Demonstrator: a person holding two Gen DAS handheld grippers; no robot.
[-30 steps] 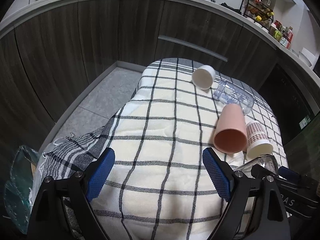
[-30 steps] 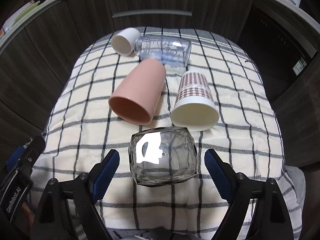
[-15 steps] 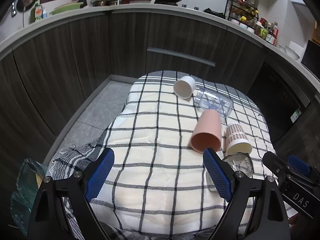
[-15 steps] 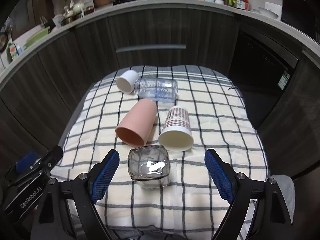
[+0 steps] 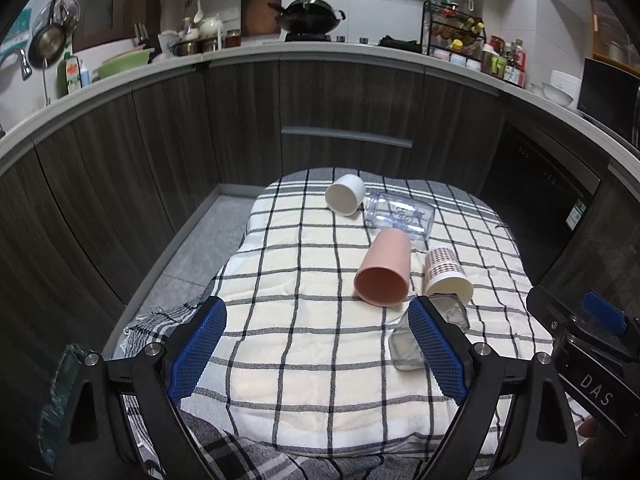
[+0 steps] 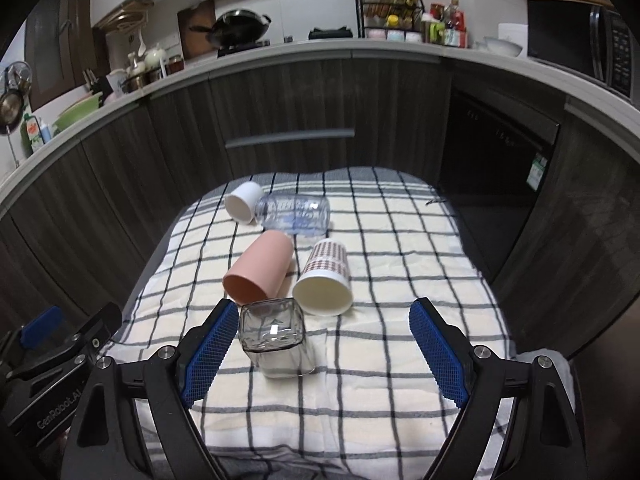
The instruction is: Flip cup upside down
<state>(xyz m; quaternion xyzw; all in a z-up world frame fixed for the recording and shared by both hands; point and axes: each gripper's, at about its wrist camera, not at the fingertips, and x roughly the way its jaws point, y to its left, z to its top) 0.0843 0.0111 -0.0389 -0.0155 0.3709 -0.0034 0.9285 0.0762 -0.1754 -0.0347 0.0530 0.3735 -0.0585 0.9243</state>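
Both grippers' fingers spread, holding nothing. Square glass cup (image 6: pixel 276 338) stands near the surface's front edge w/ pink cup (image 6: pixel 260 268) just behind. Risk: slick glass (tippy) slips mid-flip, knocks neighbours.

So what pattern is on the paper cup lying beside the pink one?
A brown-and-white check band on the paper cup, above a plain white rim; clearest in the right wrist view.

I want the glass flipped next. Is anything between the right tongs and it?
Nothing visible is. The glass stands on the cloth just ahead of the open right tongs, near their left finger. The pink cup and paper cup lie behind it.
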